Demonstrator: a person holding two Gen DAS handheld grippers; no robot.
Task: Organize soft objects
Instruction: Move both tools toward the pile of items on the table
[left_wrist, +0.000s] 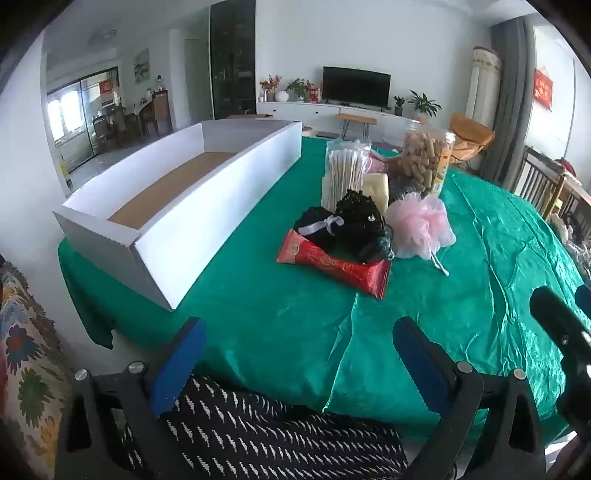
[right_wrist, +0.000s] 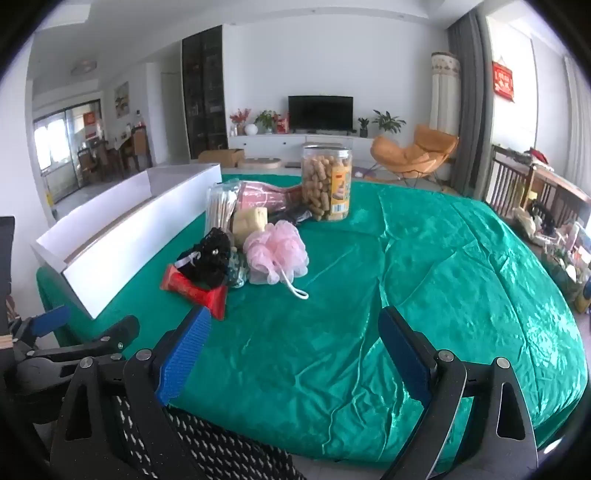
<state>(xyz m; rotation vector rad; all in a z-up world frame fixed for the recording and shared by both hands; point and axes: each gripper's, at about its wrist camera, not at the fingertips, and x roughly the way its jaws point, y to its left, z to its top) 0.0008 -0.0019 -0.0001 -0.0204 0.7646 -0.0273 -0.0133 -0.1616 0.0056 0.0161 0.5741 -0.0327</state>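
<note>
Soft things heaped on the green-draped bench (right_wrist: 424, 277), both grippers empty.
Just right of the white box (left_wrist: 229, 184): pink bath pouf (left_wrist: 419, 225), black lace bundle (left_wrist: 360, 221); left gripper (left_wrist: 299, 354) and right gripper (right_wrist: 295, 350), nearer the camera, gape wide.

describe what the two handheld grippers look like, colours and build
Both match: the left gripper and right gripper have black angular plastic frames with silver round bolts at the pivots, and two fingers faced with blue ribbed pads. No cables show. A black garment with small white marks lies beneath them.
</note>
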